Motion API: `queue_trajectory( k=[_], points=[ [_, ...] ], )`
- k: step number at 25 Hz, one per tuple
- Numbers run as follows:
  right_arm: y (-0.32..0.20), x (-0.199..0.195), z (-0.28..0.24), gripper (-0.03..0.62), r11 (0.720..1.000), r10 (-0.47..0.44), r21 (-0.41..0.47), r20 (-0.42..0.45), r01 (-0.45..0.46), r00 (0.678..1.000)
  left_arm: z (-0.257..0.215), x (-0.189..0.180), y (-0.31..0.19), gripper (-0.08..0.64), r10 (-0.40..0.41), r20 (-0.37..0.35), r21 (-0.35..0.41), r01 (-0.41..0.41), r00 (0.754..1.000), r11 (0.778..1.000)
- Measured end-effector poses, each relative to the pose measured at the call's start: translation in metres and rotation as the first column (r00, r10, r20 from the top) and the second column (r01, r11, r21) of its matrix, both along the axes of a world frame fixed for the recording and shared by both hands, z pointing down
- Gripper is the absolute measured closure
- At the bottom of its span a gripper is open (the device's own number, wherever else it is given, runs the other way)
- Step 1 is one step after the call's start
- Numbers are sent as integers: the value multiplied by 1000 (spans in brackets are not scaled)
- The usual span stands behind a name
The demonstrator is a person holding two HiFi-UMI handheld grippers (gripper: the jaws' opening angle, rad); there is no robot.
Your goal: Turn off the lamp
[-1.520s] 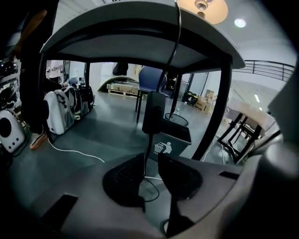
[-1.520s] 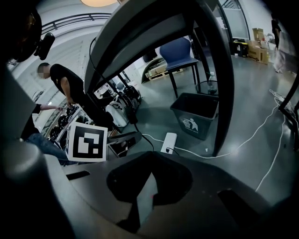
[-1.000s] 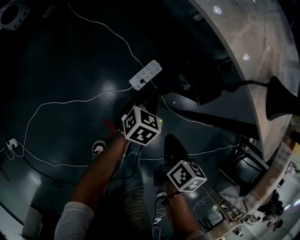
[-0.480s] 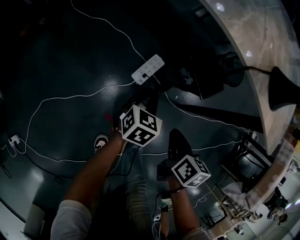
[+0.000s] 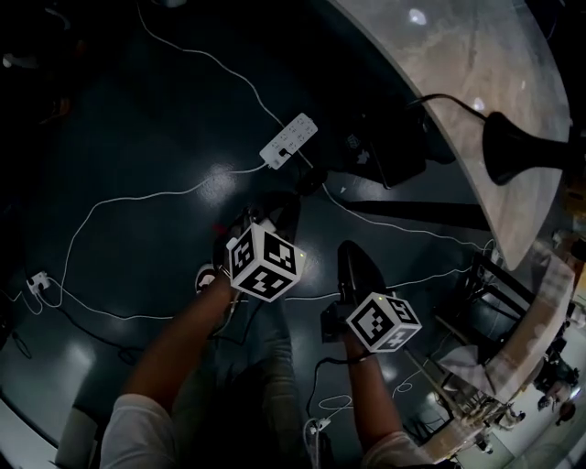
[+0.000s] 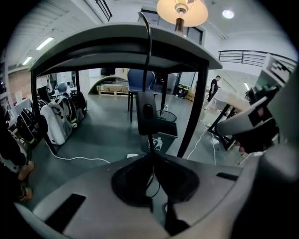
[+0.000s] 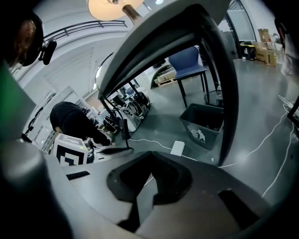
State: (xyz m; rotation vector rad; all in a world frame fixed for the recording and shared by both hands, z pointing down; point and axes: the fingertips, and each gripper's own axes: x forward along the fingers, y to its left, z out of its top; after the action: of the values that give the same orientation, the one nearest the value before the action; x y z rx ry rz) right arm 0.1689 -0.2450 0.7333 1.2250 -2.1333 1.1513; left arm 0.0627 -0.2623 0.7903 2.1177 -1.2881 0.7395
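Note:
The lamp's lit shade glows above the table top, and its black base stands on the marble table. Its black cord hangs off the table edge and carries an inline switch. Just below the switch the cord runs into the meeting tips of my left gripper, which is shut on it. The right gripper view shows the switch just above the left gripper. My right gripper is shut and holds nothing. It hangs beside the left one, under the table edge.
A white power strip and white cables lie on the dark floor below. A dark bin, a black table leg and a blue chair stand beyond. Bags and a person are farther off.
Both grippers have risen a little. More of the lamp's base and the table top shows at the right of the head view.

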Motion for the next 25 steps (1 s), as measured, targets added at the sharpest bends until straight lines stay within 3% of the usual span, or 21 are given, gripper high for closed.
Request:
queue_trajectory(
  k=[5, 13, 23, 25],
  points=[
    [16, -24, -29, 592, 993, -108, 41, 22, 107, 994, -30, -9, 25, 535, 1, 13, 20, -1, 1000, 1000],
    [40, -73, -59, 591, 957, -281, 95, 59, 275, 958, -54, -26, 58, 535, -10, 5, 25, 10, 1000, 1000],
    [46, -105, -62, 589, 939, -333, 117, 54, 325, 942, -62, -33, 79, 535, -28, -17, 38, 28, 999, 999],
    [46, -108, -60, 560, 938, -337, 108, 65, 329, 939, -62, -34, 81, 535, -28, -20, 39, 28, 999, 999]
  ],
)
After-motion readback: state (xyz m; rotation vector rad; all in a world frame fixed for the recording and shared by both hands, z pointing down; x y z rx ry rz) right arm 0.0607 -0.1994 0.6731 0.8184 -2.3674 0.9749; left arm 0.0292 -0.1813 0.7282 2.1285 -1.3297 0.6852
